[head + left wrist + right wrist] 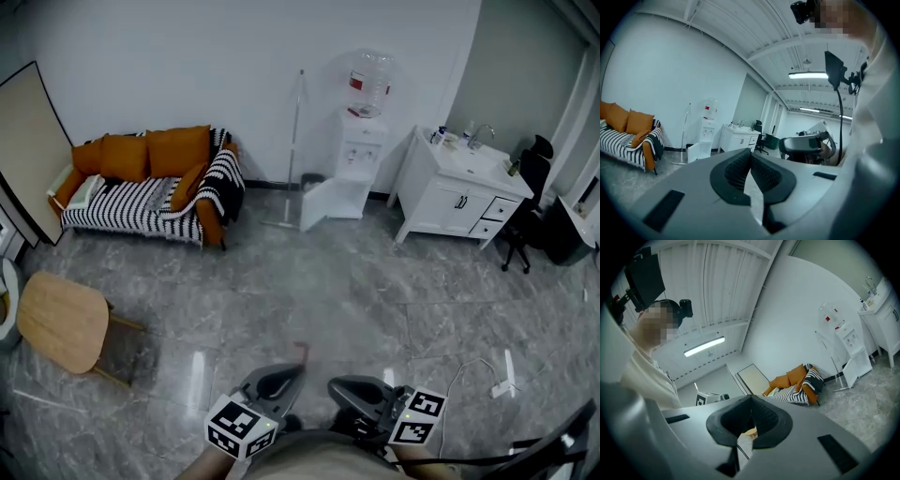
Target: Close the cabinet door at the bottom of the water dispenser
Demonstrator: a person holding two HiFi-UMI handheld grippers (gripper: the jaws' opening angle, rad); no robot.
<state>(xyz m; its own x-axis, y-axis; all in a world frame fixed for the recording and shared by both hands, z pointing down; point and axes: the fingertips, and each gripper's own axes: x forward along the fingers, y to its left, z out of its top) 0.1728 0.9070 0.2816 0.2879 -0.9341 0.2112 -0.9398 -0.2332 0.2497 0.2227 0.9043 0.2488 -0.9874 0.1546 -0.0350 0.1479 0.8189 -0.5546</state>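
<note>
Both grippers sit low at the bottom edge of the head view, close in front of the person's body and side by side, each pointing out across the grey marble floor [309, 300] toward the far wall. The left gripper [296, 368] has its jaws brought together with nothing between them; its own view shows the ribbed pads meeting at the tip. The right gripper [335, 384] is closed and empty too (its tip angles slightly toward the left one), and the marker cubes [240, 427] of both face the head camera.

The water dispenser [362, 155] stands well apart from both grippers, against the white back wall with a clear bottle [370, 77] on top. It is between a leaning mop [292, 155] and a white sink cabinet [455, 192]. Its bottom cabinet door [318, 206] stands open, swung out to the left of the base. Further left are a striped sofa [141, 202] with orange cushions and, nearer, a wooden chair [61, 321].
</note>
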